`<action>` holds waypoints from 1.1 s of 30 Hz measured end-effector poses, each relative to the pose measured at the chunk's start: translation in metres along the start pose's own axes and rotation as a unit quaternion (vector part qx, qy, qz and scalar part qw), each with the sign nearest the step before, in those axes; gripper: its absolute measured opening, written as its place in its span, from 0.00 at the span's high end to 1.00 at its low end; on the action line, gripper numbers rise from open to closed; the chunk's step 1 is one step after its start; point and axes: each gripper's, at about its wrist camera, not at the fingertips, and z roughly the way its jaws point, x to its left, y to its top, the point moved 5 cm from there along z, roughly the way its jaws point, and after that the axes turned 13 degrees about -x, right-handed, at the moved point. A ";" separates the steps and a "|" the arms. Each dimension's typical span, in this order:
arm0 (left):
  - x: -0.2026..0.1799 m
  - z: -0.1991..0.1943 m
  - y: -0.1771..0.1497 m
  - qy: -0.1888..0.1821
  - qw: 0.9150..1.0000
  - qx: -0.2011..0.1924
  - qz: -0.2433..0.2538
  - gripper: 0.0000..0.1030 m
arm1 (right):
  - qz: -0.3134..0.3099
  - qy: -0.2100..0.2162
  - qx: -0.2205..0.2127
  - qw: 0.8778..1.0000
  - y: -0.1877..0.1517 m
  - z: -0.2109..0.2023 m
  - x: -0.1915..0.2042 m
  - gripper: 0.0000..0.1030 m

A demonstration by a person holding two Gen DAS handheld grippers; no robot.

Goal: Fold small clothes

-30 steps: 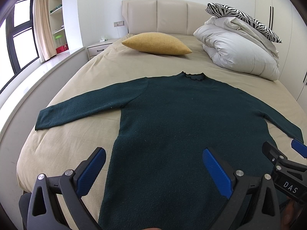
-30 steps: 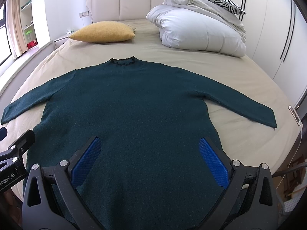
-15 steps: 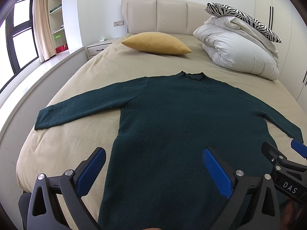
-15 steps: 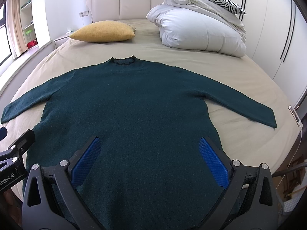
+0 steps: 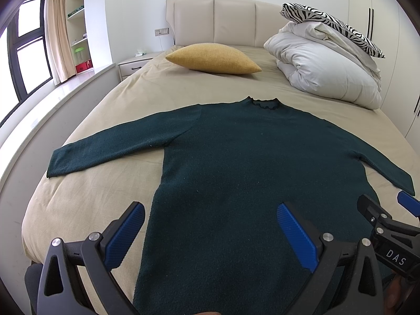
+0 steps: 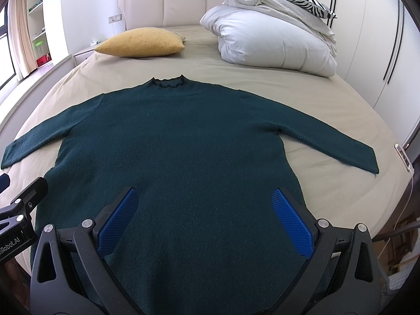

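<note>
Both grippers are hanging low over the near end of the bed, side by side. The left gripper is standing wide open, with nothing between its blue pads. The right gripper is wide open too, and it is holding nothing.

The dark green knitted sweater is lying flat on the beige bed sheet, straight ahead of both tools. Its long line is running away from them: the bottom hem is nearest, just under the grippers, and the frilly neck is farthest, pointing at the yellow cushion and the white folded duvet.

Its two sleeves are sticking out sideways, flat on the sheet. The left sleeve is lying out on the left gripper's side, so that gripper looks nearer to it. The right sleeve is reaching out on the right gripper's side, so the right gripper is nearer to that one.

Nothing looks folded yet. Each gripper would probably need to go forward and outward to reach its own sleeve.
</note>
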 end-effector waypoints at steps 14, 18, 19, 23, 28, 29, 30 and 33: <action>0.000 -0.001 0.000 0.000 1.000 0.001 0.000 0.00 | 0.000 0.000 0.003 1.000 -0.006 0.002 -0.004 0.00; 0.000 0.000 0.000 0.000 1.000 0.001 0.000 0.00 | 0.000 0.000 0.003 1.000 -0.008 0.002 -0.004 0.00; 0.000 0.000 0.000 0.000 1.000 0.001 0.000 0.00 | 0.000 -0.001 0.004 1.000 -0.008 0.002 -0.004 0.00; -0.009 -0.002 -0.003 -0.003 1.000 0.001 -0.001 0.00 | 0.001 0.000 0.004 1.000 -0.010 0.003 -0.005 0.00; -0.003 0.003 -0.005 -0.005 1.000 0.011 -0.010 0.00 | 0.007 0.001 0.008 1.000 -0.012 0.006 -0.010 0.00; -0.008 0.005 -0.010 -0.007 1.000 0.015 -0.012 0.00 | 0.009 0.001 0.009 1.000 -0.012 0.007 -0.012 0.00; -0.011 0.009 -0.012 -0.009 1.000 0.021 -0.013 0.00 | 0.011 0.001 0.010 1.000 -0.012 0.009 -0.016 0.00; -0.014 0.016 -0.015 -0.015 0.999 0.033 -0.018 0.00 | 0.030 -0.005 0.012 0.999 -0.008 0.017 -0.040 0.00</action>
